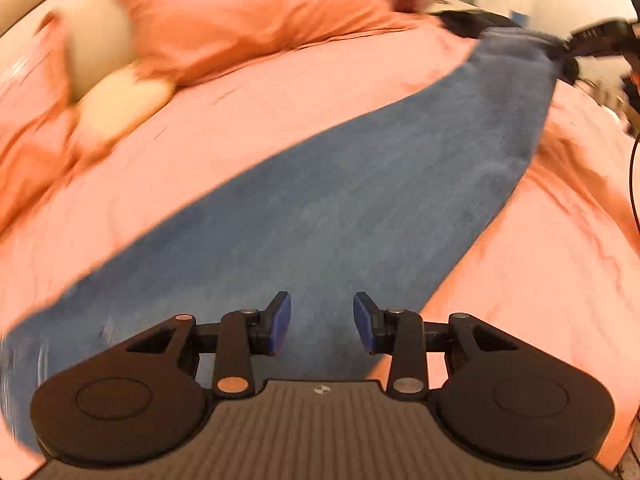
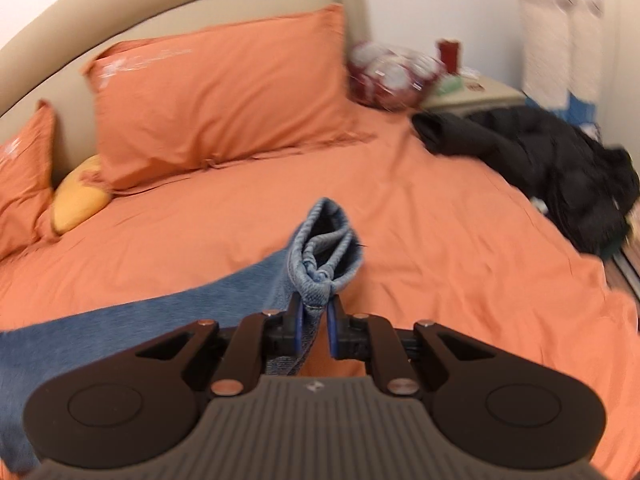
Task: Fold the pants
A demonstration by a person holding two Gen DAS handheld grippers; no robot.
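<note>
Two blue-padded fingers of the left claw [image 1: 322, 322] stand apart at the bottom centre of the left wrist view, with nothing between them. Beyond them, a long band of blue denim, the pants [image 1: 360, 200], runs diagonally from the lower left of the frame to the upper right, smooth and flat on the orange bedsheet [image 1: 248, 120]. At the upper right, its far end rises to the dark right claw [image 1: 568, 46], which is blurred there. A puffy orange pillow [image 1: 240, 4] fills the top centre.

In the right wrist view, the right claw [image 2: 316, 320] is clamped on a bunched, stitched hem of the pants [image 2: 328, 248], whose folded layers stick up above the blue pads at mid-frame. The rest of the denim trails off to the lower left over the wrinkled bedsheet [image 2: 440, 220]. The pillow [image 2: 224, 92] leans on a beige padded headboard [image 2: 160, 12] at upper left, and a crumpled black garment [image 2: 540, 152] lies at the right.
</note>
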